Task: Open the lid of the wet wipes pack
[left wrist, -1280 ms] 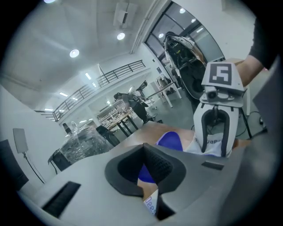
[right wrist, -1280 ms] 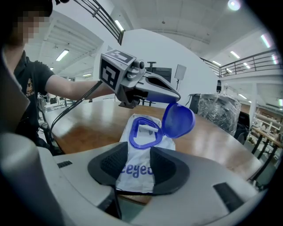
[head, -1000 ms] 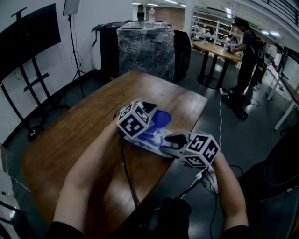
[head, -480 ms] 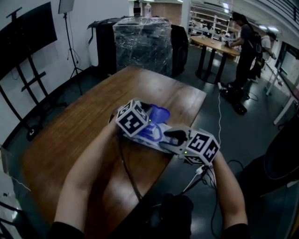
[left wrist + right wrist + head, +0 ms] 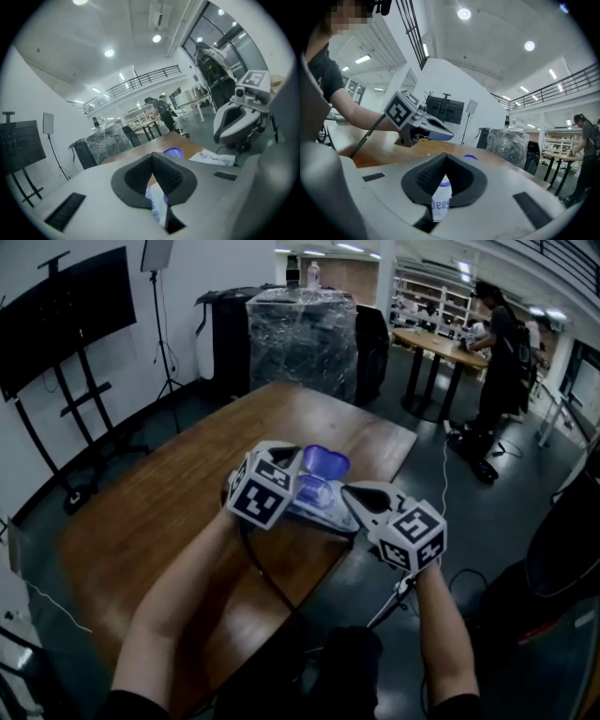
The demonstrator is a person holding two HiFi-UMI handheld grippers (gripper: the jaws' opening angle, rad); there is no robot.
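The wet wipes pack [image 5: 323,509], white with blue print, hangs above the wooden table [image 5: 159,512] between my two grippers. Its purple lid [image 5: 325,463] stands flipped up at the far end. My left gripper [image 5: 298,482] is shut on the pack's left edge, and the film [image 5: 157,202] shows pinched between the jaws [image 5: 153,161]. My right gripper [image 5: 350,496] is shut on the near right edge, with printed film [image 5: 439,200] below its closed tips [image 5: 446,161]. The lid [image 5: 172,152] [image 5: 469,158] peeks over the jaws in both gripper views.
A plastic-wrapped stack [image 5: 302,332] stands beyond the table's far end. A dark screen on a stand [image 5: 66,310] is at the left wall. A person [image 5: 497,348] stands by another table at the back right. A cable [image 5: 442,474] runs over the floor to the right.
The right gripper's jaws went from open to shut on the pack's near edge. Both grippers rose, lifting the pack off the table, and the left one rolled slightly.
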